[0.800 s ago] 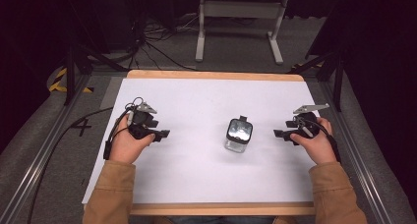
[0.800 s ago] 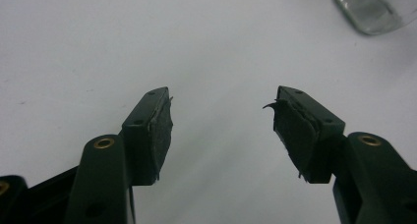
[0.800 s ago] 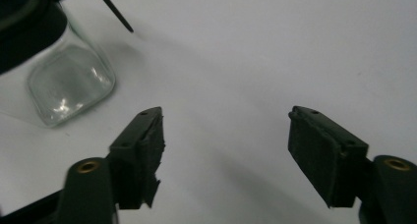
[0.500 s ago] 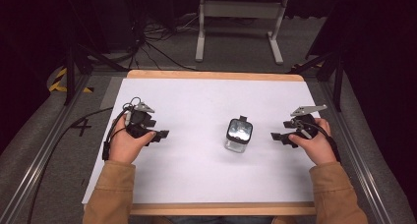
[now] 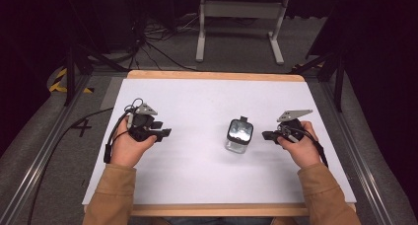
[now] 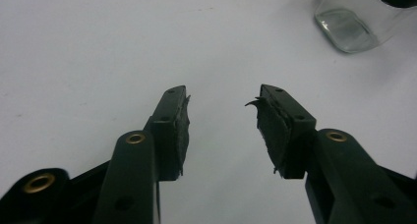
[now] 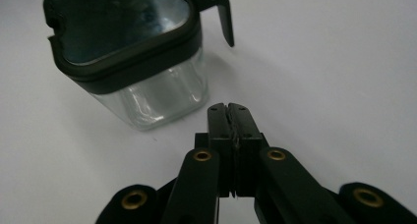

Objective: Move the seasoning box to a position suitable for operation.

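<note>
A small square glass jar (image 5: 239, 136) with a black-rimmed lid stands upright on the white table (image 5: 197, 106), right of the middle. My right gripper (image 5: 266, 134) is just to its right, pointing at it, jaws shut with nothing between them. In the right gripper view the shut right gripper (image 7: 228, 107) is a short way from the jar (image 7: 133, 57) without touching it. My left gripper (image 5: 165, 132) hovers at the left of the table, well apart from the jar. In the left gripper view the left gripper (image 6: 221, 98) is open and holds nothing, with the jar (image 6: 351, 22) off at the top right.
The white sheet lies on a wooden board whose edge (image 5: 212, 76) shows at the far side. A black cable (image 5: 74, 126) trails off the table's left side. Stand legs (image 5: 239, 10) and more cables lie on the floor beyond.
My right gripper has edged a little left, closer to the jar. The left hand and the jar stay where they were.
</note>
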Available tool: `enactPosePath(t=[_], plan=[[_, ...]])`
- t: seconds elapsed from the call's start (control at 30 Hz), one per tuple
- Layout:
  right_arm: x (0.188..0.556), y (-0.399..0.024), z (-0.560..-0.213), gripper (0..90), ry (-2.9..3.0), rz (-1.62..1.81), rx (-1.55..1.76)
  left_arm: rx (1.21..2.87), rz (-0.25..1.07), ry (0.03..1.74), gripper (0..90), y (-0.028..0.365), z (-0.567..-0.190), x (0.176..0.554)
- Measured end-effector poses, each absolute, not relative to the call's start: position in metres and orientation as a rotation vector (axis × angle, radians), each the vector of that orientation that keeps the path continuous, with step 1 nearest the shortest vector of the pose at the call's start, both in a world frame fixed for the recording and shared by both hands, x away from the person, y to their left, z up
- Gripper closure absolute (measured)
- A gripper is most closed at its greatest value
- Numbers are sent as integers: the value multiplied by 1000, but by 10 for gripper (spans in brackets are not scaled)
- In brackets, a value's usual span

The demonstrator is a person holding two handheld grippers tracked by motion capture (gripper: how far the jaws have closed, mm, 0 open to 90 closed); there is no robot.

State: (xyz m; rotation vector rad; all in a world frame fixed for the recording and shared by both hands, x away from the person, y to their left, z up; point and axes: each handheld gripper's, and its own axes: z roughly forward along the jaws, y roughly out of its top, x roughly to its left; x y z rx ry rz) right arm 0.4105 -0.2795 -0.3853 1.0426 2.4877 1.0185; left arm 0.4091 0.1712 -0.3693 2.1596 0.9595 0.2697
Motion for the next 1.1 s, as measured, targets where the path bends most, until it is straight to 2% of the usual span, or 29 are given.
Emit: enactPosePath(t=[0.37,1.1], plan=[[419,-258,-398,900,2539,1011,998,2174,227,917,604,171,-372,400],[434,-246,-406,900,2485,988,997,2157,217,934,594,175,-377,390]])
